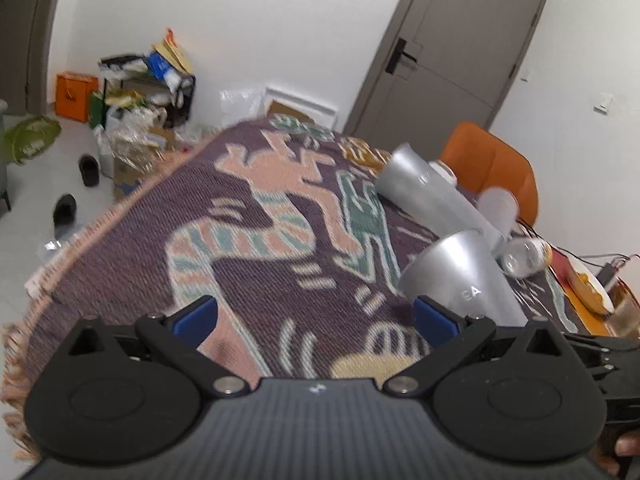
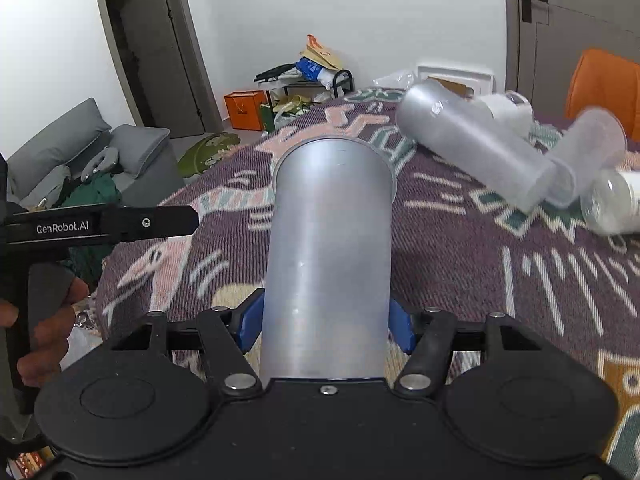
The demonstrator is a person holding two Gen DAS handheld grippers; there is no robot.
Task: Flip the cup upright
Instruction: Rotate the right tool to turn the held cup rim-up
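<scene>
A silver metal cup (image 2: 328, 256) lies lengthwise between my right gripper's blue pads (image 2: 250, 326), its flared rim pointing away from the camera. My right gripper (image 2: 324, 328) is shut on the cup and holds it above the patterned cloth (image 2: 460, 272). In the left wrist view the same cup (image 1: 460, 280) shows at the right, held by the right gripper's black frame. My left gripper (image 1: 316, 318) is open and empty over the cloth (image 1: 260, 240), left of the cup. The left gripper's body also shows at the left edge of the right wrist view.
Several more cups and clear bottles lie on their sides at the far right of the table (image 2: 476, 144), (image 1: 424, 192). An orange chair (image 1: 492, 164) stands behind the table. A plate (image 1: 596, 288) sits at the right edge. Clutter, slippers and a sofa (image 2: 80, 152) are on the floor side.
</scene>
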